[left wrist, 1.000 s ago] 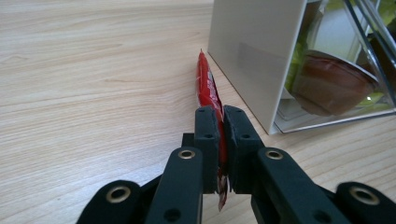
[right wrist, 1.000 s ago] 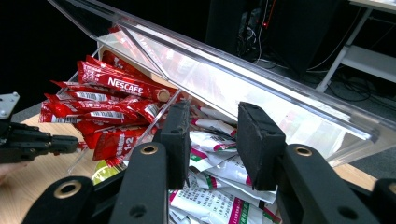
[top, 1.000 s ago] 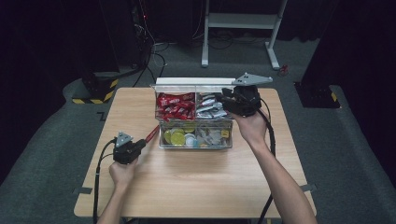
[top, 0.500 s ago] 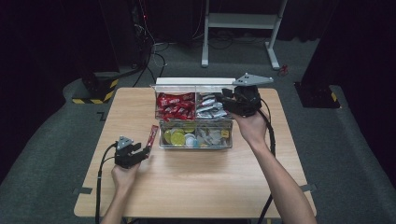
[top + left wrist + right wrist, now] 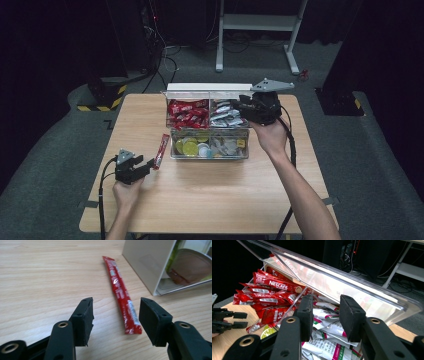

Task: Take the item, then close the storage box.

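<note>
A red stick sachet (image 5: 161, 150) (image 5: 122, 295) lies flat on the wooden table (image 5: 210, 200), just left of the clear compartment box (image 5: 210, 157). My left gripper (image 5: 147, 166) (image 5: 116, 307) is low over the table just short of it. Its jaws have just been opening; the sachet's near end lies between the pads, untouched. My right gripper (image 5: 240, 107) (image 5: 325, 305) hovers over the white sachets (image 5: 329, 327) in the back right compartment, beside the raised clear lid (image 5: 352, 287). Its jaws stand a little apart with nothing between them.
The back left compartment holds several red sachets (image 5: 187, 112) (image 5: 269, 290). The front compartments hold round yellow-green capsules (image 5: 190, 147) and small packets. The box's wall (image 5: 147, 262) stands close to the right of the sachet. Bare tabletop lies in front of the box.
The left gripper let go of the red sachet and drew back toward the person. The sachet now lies flat on the table. The right gripper has kept still.
</note>
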Action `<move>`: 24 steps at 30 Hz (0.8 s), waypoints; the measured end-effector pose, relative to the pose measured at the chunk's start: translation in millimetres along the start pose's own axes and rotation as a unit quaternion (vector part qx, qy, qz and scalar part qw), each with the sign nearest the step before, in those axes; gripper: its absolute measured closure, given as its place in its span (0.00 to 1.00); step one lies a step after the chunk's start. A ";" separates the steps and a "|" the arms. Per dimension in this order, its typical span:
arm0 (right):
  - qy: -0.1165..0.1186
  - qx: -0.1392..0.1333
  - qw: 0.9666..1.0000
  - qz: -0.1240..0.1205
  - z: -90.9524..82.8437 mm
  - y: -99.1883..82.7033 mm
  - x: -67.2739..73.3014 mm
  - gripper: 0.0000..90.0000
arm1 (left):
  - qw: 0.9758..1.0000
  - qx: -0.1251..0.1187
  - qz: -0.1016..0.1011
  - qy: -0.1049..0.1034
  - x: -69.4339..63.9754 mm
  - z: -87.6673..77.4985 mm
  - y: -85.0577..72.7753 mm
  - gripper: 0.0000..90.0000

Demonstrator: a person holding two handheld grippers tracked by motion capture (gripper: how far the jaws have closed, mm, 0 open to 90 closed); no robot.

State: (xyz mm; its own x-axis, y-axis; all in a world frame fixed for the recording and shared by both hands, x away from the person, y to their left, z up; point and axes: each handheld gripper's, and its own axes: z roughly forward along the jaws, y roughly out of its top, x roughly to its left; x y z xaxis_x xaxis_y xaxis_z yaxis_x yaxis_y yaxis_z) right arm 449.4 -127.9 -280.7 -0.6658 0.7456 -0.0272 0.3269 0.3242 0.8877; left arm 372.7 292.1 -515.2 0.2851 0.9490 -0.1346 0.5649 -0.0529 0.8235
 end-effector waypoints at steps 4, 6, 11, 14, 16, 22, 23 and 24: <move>-0.001 0.000 1.000 0.000 -0.6 -0.3 -1.4 0.71 | 0.999 -0.005 -0.003 0.032 6.0 -6.0 -4.2 0.50; 0.001 0.003 1.000 0.000 0.5 0.1 -2.5 0.71 | 0.999 -0.005 -0.006 0.052 8.1 -8.1 -6.5 0.51; 0.003 0.000 1.000 0.005 0.1 -2.7 -4.9 0.71 | 0.997 0.015 -0.009 0.070 12.9 -5.0 -10.4 0.50; 0.004 0.001 1.000 0.007 -0.3 -2.9 -5.3 0.71 | 0.996 0.029 -0.001 0.078 13.1 -1.9 -13.2 0.50; 0.003 -0.001 1.000 0.003 -0.4 -3.9 -5.5 0.71 | 0.996 0.033 0.000 0.080 13.0 -1.5 -13.1 0.49; -0.002 0.000 1.000 0.010 -1.0 -7.4 -7.7 0.69 | 0.996 0.051 -0.003 0.077 13.8 1.6 -12.1 0.45; -0.003 0.000 1.000 0.010 -1.8 -7.8 -8.1 0.69 | 0.996 0.051 0.003 0.079 13.4 1.8 -12.0 0.44; -0.004 -0.001 1.000 0.013 -2.8 -8.3 -8.0 0.69 | 0.995 0.052 0.002 0.081 12.1 2.3 -12.1 0.44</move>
State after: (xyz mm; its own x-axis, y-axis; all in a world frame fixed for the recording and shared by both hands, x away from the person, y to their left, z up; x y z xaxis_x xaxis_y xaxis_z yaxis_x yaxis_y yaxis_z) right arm 450.1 -138.2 -286.5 -0.6516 0.7585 -0.0069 0.3437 0.3034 0.8887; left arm 371.2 303.5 -528.1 0.1636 0.9859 -0.0347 0.6429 -0.0799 0.7617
